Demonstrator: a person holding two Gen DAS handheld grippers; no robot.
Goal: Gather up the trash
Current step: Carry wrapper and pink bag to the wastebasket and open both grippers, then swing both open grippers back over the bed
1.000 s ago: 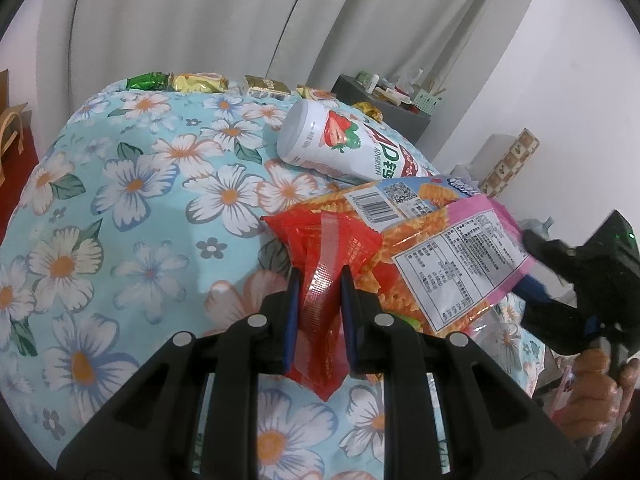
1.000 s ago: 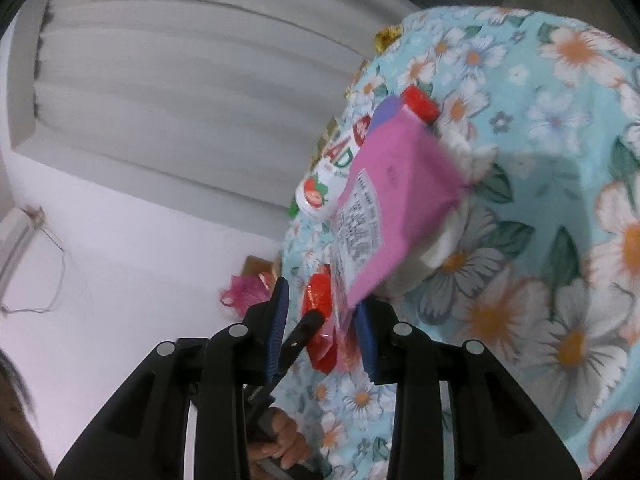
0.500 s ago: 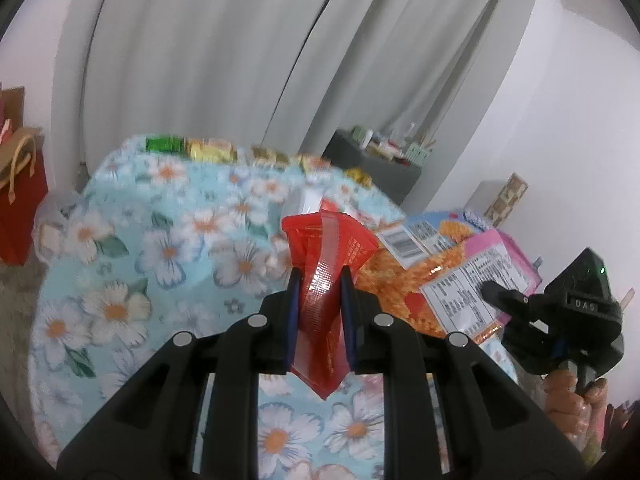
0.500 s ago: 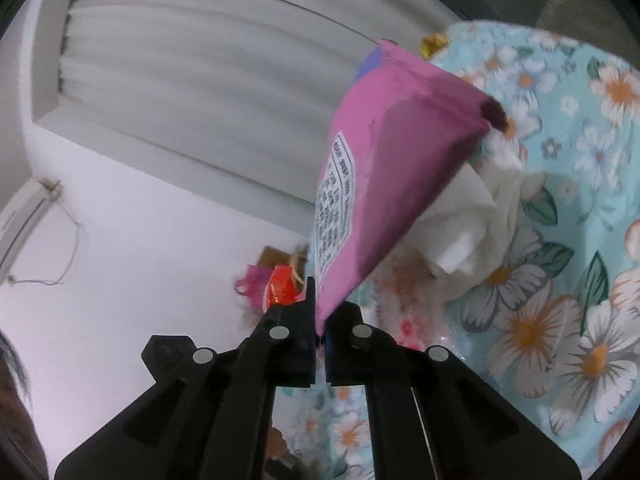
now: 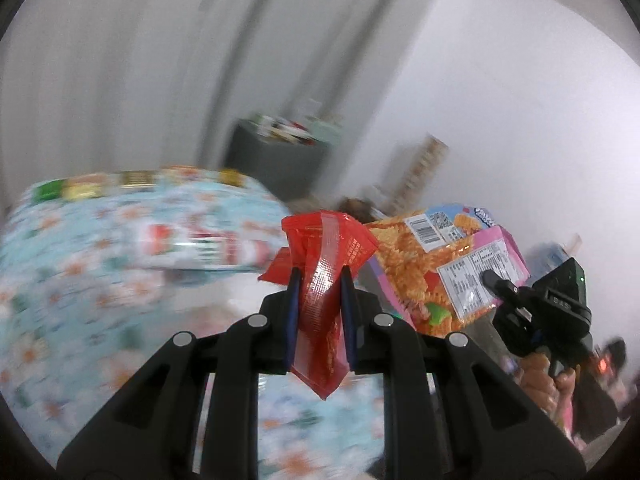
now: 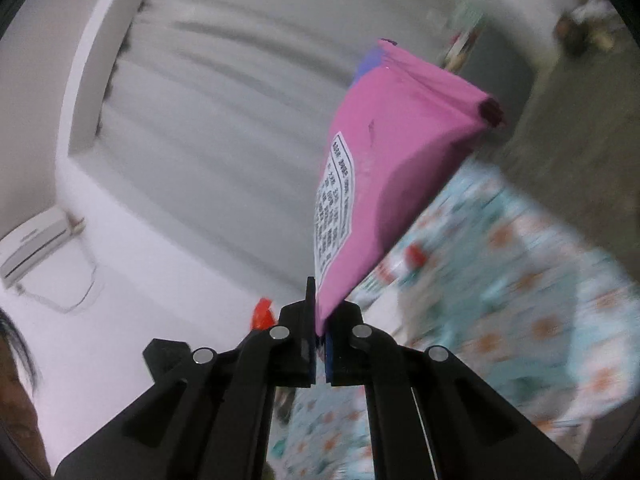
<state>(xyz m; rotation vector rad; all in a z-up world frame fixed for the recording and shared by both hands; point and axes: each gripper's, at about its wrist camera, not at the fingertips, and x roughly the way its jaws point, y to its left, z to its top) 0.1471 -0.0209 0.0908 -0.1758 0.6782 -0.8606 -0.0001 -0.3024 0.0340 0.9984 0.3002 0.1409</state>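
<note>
My left gripper point(image 5: 319, 280) is shut on a crumpled red wrapper point(image 5: 326, 264) and holds it in the air above the table. My right gripper point(image 6: 319, 312) is shut on the corner of a pink snack bag point(image 6: 384, 168). The bag also shows in the left wrist view point(image 5: 452, 264), held by the right gripper point(image 5: 490, 280) at the right, off the table's right side. A white strawberry drink bottle point(image 5: 196, 246) lies blurred on the floral tablecloth point(image 5: 80, 280).
Small green and gold wrappers point(image 5: 96, 188) lie along the table's far edge. A dark cabinet point(image 5: 276, 160) with clutter stands behind by the grey curtain. A white wall is on the right. A wall air conditioner point(image 6: 36, 246) shows at the left.
Both grippers have lifted their items higher and swung right, away from the table. The table has dropped lower in both views. The right gripper closed on the pink bag a second ago.
</note>
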